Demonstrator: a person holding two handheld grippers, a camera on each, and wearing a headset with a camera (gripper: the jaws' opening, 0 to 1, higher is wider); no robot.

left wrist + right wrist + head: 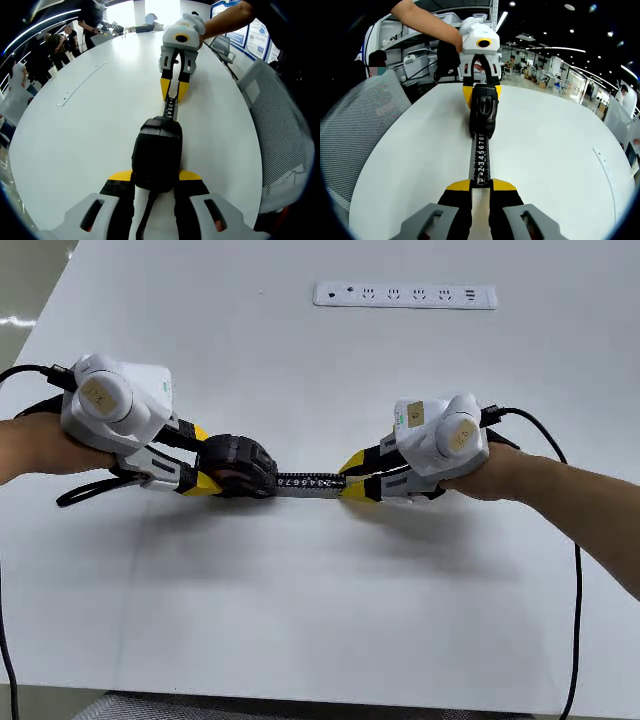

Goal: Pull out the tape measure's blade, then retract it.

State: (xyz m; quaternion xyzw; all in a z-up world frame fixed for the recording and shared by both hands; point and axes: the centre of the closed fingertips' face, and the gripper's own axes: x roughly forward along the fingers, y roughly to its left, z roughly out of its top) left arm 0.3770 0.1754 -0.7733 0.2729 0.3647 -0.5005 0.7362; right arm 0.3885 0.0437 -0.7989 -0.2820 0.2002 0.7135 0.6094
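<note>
White table (350, 390), left claw (203, 458) clenched round tape measure (238, 466), right claw (353, 476) clamped on blade (310, 481).

I see a white table (320, 620) with a plain matte top, and a white power strip (405, 295) lying flat near its far edge, its sockets in a row. In the left gripper view a grey mesh chair (280, 145) stands just beside the table's rounded edge, and a few people (92, 20) stand past the far end. In the right gripper view I make out an open office behind the table, with ceiling lights (570, 7) against a dark ceiling
</note>
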